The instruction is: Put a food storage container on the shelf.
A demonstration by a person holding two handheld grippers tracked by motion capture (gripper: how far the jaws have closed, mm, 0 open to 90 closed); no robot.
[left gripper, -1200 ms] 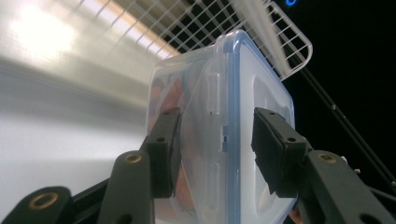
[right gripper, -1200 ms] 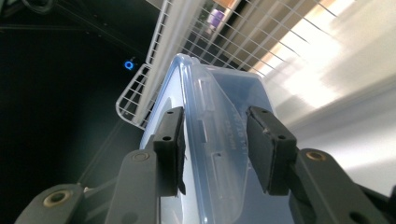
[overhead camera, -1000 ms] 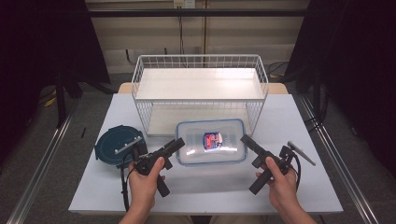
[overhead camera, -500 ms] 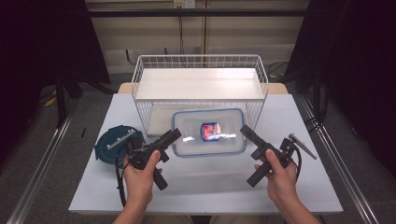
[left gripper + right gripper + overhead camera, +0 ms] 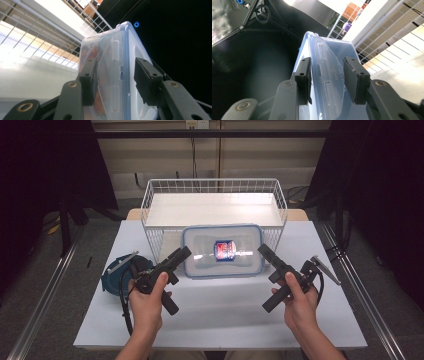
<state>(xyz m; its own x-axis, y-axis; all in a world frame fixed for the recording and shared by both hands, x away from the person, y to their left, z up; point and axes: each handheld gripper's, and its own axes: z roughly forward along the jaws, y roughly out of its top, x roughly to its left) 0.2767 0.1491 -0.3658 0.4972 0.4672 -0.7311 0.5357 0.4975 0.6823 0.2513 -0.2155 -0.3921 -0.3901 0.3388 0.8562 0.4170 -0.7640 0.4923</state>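
The clear lidded box (image 5: 223, 251) has come up from the table and moved farther, toward the wire basket (image 5: 215, 200) — now it hangs just in front of the basket's near wall. The left gripper (image 5: 183, 254) clamps the box's left end, the right gripper (image 5: 262, 251) clamps its right end. I judge the lift is nearly enough to carry it over the rim and inside.

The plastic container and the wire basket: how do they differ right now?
The plastic container is clear with a blue-rimmed lid shut on it; the wire basket is open-topped white mesh. The container is smaller and holds a small red and blue item; the basket looks empty. The left gripper and right gripper clamp the container's ends; the basket stands on the table, ungripped.
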